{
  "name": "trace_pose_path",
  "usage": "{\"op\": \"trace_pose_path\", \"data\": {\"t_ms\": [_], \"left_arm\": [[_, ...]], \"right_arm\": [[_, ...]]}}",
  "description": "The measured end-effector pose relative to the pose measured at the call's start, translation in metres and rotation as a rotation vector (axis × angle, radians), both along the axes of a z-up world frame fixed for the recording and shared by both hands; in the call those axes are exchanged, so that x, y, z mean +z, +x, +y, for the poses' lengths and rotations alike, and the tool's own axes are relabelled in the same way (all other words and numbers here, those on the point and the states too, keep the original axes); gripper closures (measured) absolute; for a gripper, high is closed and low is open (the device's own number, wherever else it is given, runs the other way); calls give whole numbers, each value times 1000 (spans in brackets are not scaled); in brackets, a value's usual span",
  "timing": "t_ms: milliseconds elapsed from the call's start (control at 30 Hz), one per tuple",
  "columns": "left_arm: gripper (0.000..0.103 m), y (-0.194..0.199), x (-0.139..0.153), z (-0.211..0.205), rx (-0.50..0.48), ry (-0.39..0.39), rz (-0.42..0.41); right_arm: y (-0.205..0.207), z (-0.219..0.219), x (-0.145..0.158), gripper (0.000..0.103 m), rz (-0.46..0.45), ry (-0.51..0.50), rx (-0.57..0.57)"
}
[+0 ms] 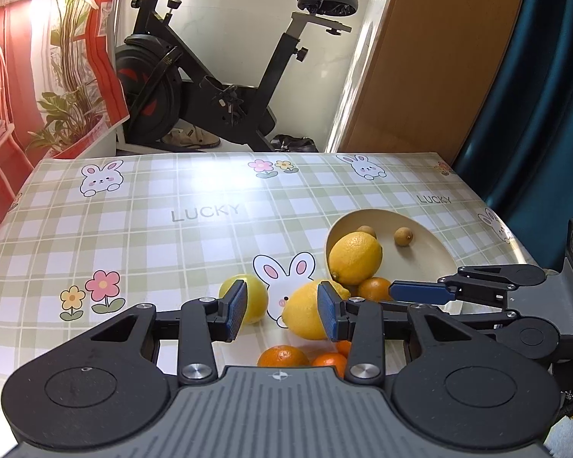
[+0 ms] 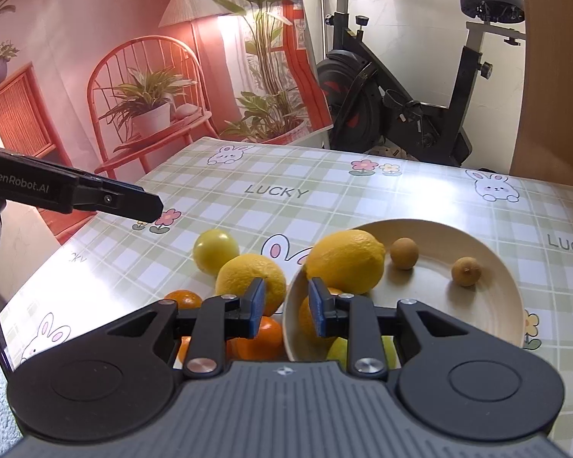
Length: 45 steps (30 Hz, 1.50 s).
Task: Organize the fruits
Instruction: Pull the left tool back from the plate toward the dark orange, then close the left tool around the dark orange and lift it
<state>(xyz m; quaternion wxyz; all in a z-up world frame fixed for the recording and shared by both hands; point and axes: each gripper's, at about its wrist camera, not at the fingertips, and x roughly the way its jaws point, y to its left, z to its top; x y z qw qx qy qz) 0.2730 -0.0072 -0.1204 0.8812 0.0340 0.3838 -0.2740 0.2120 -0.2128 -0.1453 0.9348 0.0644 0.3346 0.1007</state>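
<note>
Left gripper (image 1: 280,311) jaws wide, nothing held; right gripper (image 2: 284,307) jaws narrower, empty. Loose yellow lemon (image 1: 311,315) on checked desk (image 1: 152,236), beside cream round bowl (image 1: 428,259). Step judged: pick-up pending; descent, closure needed.

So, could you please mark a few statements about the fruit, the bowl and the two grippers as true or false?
1. A lemon rests on the near rim of the bowl. True.
2. The bowl holds no small fruit. False: two small brown round fruits lie in it.
3. The left gripper is shut on a lemon. False: its jaws stand open, with nothing clamped between them.
4. Another lemon lies on the tablecloth outside the bowl. True.
5. The right gripper is open. True.
6. All oranges are in the bowl. False: some oranges sit on the tablecloth.
</note>
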Motion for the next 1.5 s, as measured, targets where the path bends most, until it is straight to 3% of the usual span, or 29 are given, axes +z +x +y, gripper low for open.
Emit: {"op": "trace_pose_path", "data": {"t_ms": [300, 600, 1000, 1500], "left_arm": [[60, -2, -19, 22, 20, -19, 48], [60, 0, -39, 37, 15, -61, 101], [57, 9, -60, 28, -35, -122, 167], [57, 14, -75, 41, 3, -175, 227]], "right_arm": [[1, 44, -11, 72, 23, -39, 93], [10, 77, -23, 60, 47, -75, 184], [33, 94, -35, 54, 93, -99, 229], [39, 101, -45, 54, 124, -115, 232]]}}
